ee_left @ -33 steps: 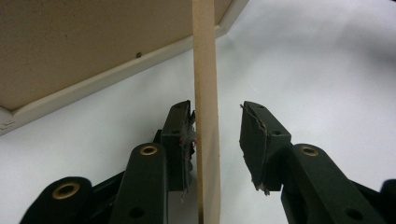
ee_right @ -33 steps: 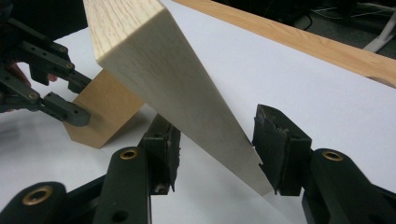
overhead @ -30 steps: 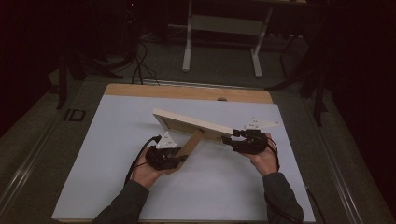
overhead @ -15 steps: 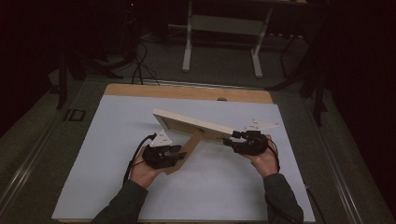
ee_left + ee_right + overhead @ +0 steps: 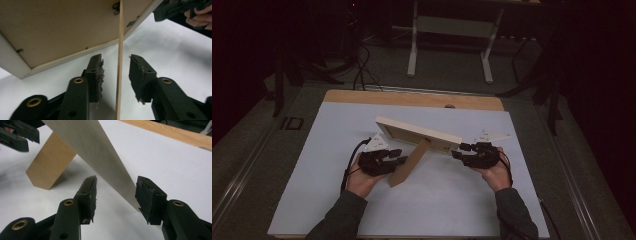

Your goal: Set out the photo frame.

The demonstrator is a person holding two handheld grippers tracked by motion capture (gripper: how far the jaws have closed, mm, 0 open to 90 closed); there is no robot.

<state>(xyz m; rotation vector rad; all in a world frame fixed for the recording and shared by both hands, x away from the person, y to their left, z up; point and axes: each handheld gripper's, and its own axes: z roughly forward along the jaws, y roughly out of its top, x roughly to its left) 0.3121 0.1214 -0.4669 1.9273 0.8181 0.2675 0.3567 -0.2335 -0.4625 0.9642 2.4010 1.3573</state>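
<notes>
A pale wooden picture frame [image 5: 417, 132] stands tilted on the white table, propped by its brown easel stand [image 5: 409, 162]. My left gripper [image 5: 399, 161] is open, its jaws on either side of the stand's thin edge [image 5: 119, 75] without touching it. Above that is the frame's brown backing [image 5: 62, 27]. My right gripper [image 5: 459, 150] is open at the frame's right end, and the frame's pale edge [image 5: 100, 152] runs down between its jaws, close to the right pad [image 5: 147, 195]. The stand [image 5: 50, 162] and the left gripper [image 5: 22, 135] lie beyond it.
The white table cover [image 5: 337, 130] ends at a bare wooden strip [image 5: 412, 98] along the far edge. Past it is dark floor with cables [image 5: 362, 70] and a grey table base [image 5: 452, 30]. Cables trail from both grippers toward me.
The left gripper has edged slightly away from me along the stand. The frame and the right gripper stay about where they were.
</notes>
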